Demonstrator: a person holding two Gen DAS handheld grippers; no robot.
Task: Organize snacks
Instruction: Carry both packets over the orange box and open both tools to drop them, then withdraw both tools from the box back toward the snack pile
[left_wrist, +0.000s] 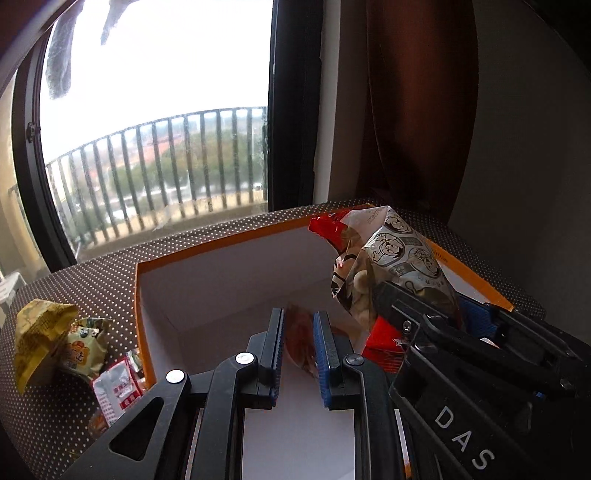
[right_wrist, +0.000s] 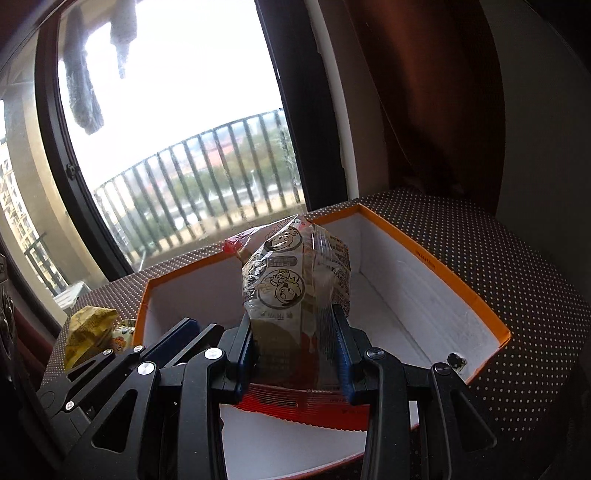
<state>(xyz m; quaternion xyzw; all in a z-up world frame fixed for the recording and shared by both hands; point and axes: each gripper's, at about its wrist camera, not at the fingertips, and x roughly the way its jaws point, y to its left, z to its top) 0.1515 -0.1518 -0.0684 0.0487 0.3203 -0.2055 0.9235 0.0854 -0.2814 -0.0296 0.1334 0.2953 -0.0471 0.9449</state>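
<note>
An open box with an orange rim (left_wrist: 221, 242) (right_wrist: 443, 266) and white inside sits on the dotted tabletop. In the left wrist view my left gripper (left_wrist: 300, 345) hangs over the box's near part, shut on a small brownish snack packet (left_wrist: 299, 330). My right gripper (right_wrist: 295, 349) is shut on a large clear snack bag (right_wrist: 291, 280) with cartoon faces and red ends, held upright over the box. That bag (left_wrist: 391, 254) and the right gripper (left_wrist: 424, 301) also show at the right of the left wrist view. The left gripper (right_wrist: 177, 339) appears at the left of the right wrist view.
Left of the box lie a crumpled yellow packet (left_wrist: 40, 332) (right_wrist: 88, 328), a pale printed packet (left_wrist: 83, 343) and a small red-and-white sachet (left_wrist: 118, 391). A large window with a balcony railing (left_wrist: 159, 162) is behind the table. A brown curtain (left_wrist: 417, 103) hangs at the right.
</note>
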